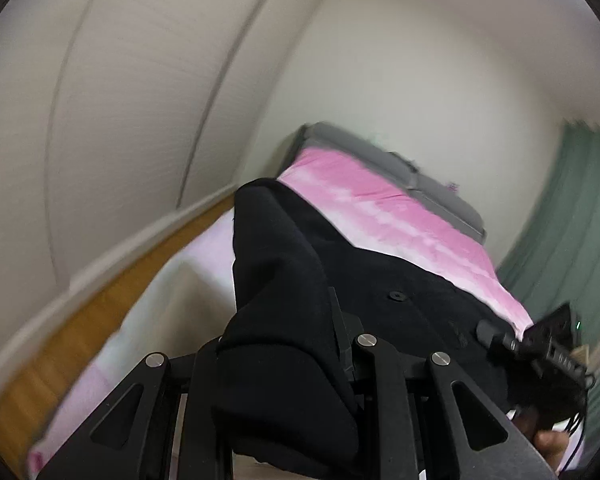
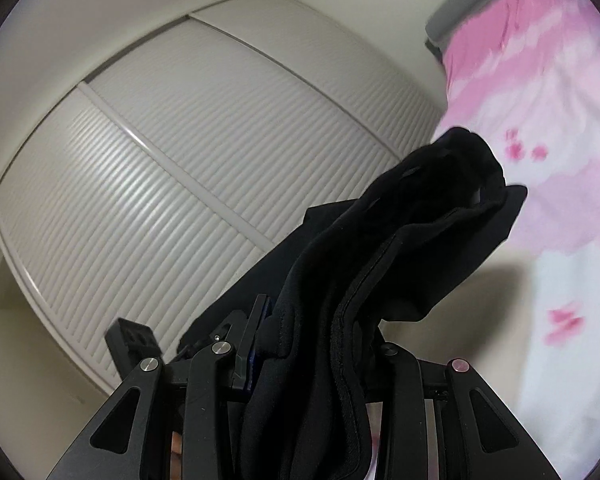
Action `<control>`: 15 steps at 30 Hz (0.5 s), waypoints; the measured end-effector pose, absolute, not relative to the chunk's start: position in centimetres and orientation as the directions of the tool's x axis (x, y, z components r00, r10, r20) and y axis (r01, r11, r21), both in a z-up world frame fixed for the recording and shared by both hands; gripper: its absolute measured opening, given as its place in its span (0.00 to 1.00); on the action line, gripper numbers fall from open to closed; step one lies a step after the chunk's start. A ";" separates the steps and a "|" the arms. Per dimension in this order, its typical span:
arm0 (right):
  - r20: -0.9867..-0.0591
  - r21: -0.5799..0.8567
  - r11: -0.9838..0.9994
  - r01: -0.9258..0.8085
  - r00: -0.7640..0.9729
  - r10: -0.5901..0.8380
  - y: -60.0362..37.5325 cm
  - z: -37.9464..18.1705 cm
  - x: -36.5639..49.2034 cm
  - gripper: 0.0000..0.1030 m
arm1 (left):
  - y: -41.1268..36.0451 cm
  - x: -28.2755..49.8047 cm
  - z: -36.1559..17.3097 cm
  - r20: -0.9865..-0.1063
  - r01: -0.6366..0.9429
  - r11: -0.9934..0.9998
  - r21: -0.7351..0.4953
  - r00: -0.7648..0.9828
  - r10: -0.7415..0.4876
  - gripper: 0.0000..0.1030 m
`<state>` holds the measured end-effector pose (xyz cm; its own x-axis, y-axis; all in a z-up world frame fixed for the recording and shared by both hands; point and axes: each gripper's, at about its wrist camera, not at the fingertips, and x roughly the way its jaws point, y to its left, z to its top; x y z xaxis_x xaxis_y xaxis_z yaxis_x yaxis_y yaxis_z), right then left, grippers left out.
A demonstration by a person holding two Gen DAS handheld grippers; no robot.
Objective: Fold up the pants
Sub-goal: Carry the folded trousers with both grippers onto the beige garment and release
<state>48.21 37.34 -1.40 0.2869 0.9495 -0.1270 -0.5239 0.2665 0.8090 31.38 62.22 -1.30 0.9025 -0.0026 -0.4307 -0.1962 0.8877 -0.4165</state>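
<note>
bed [image 1: 400,216]: wearing a pink-and-white sheet | black pants [image 1: 300,248]: trailing across its near edge | grey pillows [image 1: 440,192]: lying at far edge

The right gripper [image 2: 308,344] fills the bottom centre of the frame, its jaws closed on a thick bunch of black pants [image 2: 384,248] — the fabric rises toward the upper right and flops over in a fold. Behind, at left and centre, stand white louvred closet doors [image 2: 172,184]. A pink-and-white bedspread [image 2: 540,112] runs down the right edge, blurred.
</note>
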 end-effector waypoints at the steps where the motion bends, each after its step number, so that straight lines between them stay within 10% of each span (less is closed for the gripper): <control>1: -0.165 0.830 0.280 -0.483 0.267 0.949 39.2 -4.2 48.2 0.34 | 62.9 31.7 -3.6 -0.466 -0.225 0.884 -0.410 0.885 0.009 0.23; 15: -0.408 0.762 0.491 -0.422 0.276 0.870 38.3 -11.1 46.8 0.42 | 62.6 29.7 -10.1 -0.572 -0.344 0.895 -0.284 0.810 0.130 0.67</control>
